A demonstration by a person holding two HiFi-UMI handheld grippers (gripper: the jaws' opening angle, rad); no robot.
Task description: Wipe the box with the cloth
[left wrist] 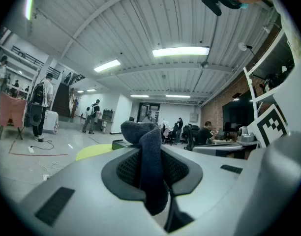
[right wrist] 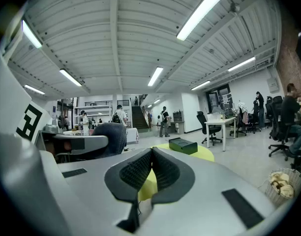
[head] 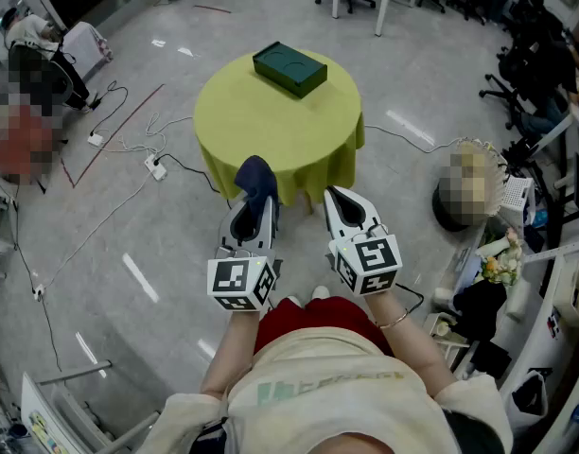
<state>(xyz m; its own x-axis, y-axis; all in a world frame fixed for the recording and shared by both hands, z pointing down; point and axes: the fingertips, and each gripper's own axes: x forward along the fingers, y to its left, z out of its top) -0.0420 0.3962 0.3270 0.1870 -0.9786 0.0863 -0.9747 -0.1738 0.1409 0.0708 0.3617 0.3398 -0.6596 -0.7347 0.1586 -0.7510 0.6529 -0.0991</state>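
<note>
First, the head view: the dark green box (head: 289,69) sits on the far part of a round yellow-green table (head: 261,130), well apart from the left gripper (head: 255,202) and the right gripper (head: 336,197), held side by side short of the table's near edge. The left gripper view shows its jaws pinched tight on a dark blue cloth (head: 255,174), which bunches above them. The right gripper view shows its jaws pressed together on nothing, with the box beyond.

Pale grey left gripper (head: 255,200) and right gripper (head: 334,193) bear black-and-white marker cubes (head: 240,284); the top (head: 318,378) is cream.
</note>
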